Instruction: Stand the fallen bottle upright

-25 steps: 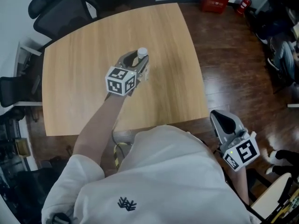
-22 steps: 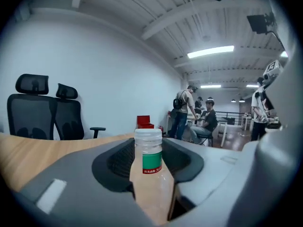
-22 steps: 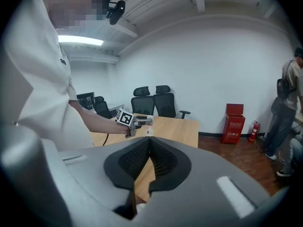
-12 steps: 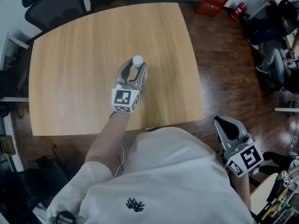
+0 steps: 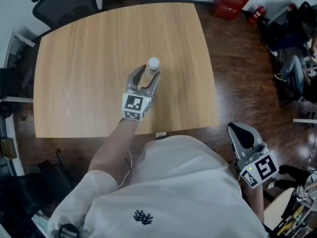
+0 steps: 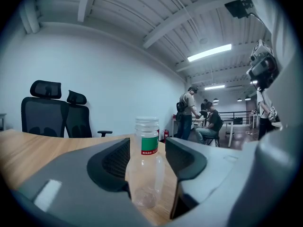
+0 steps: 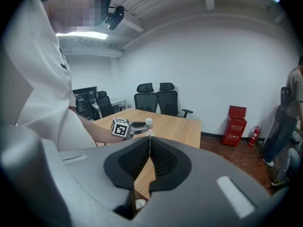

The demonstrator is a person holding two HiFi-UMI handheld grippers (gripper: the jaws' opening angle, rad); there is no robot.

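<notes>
Pinching the upright bottle (image 6: 147, 143) by its sides near the middle of the table (image 5: 74, 58), the left gripper (image 5: 147, 78) steadies it; the right gripper (image 7: 149, 143) hangs pressed together, empty, off the near right corner. Opening unevenly or dragging a jaw while backing off could topple this light, empty bottle

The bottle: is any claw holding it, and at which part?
It cannot be told. The left claw stands around the lower body of the upright bottle, but contact is unclear. The right claw is shut and empty.
</notes>
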